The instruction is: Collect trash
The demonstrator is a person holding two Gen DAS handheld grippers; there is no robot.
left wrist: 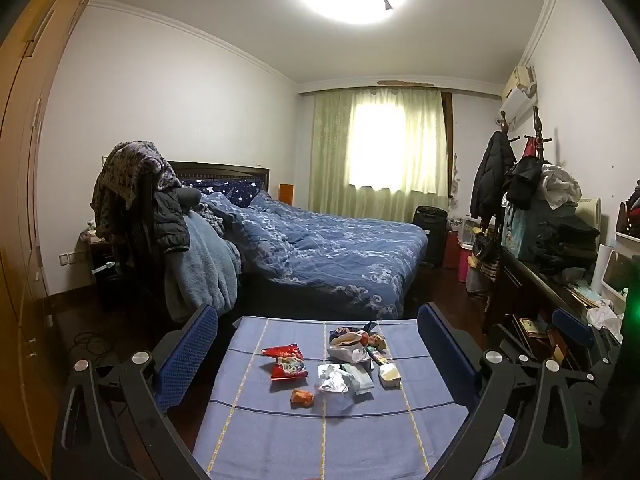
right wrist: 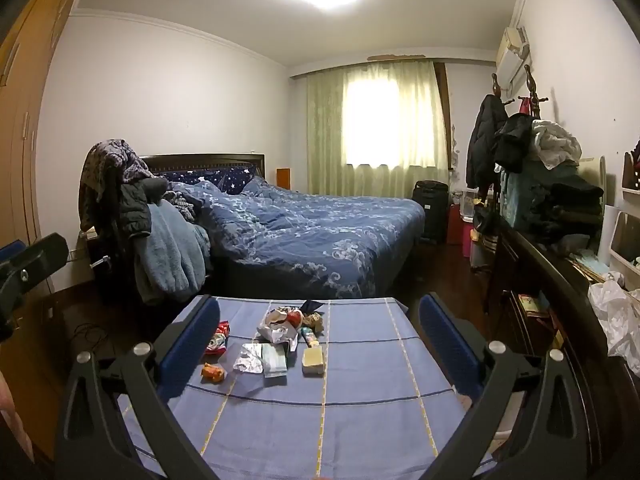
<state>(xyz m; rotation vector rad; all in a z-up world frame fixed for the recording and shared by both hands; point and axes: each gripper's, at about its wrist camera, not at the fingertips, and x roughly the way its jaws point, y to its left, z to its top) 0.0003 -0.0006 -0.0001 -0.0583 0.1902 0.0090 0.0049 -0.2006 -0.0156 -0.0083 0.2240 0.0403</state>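
Trash: a loose cluster of wrappers on the blue checked tablecloth (left wrist: 280, 432); we see a crumpled red foil snack bag (left wrist: 287, 362), a small orange wrapper (left wrist: 302, 398), a crinkled silver foil sheet (left wrist: 333, 378), a pale yellow block-shaped tub (left wrist: 389, 374) and a heap of mixed crumpled packets (left wrist: 354, 342) behind them.
Handling: we judge it all light and soft; the foil looks slippery and will crush, so we would pinch a raised crease or bag edge; the tub looks stiffer, best taken across its short sides.
Left gripper (left wrist: 318, 344): blue-padded jaws spread wide, holding nothing; the cluster lies on the cloth ahead, between the fingers' lines, not touching.
Right gripper (right wrist: 320, 330): also wide open and empty; the trash lies ahead towards its left finger (right wrist: 192, 340), which hides part of the red bag.
Surroundings: a bed with a blue patterned quilt (left wrist: 328, 248) stands beyond the table.
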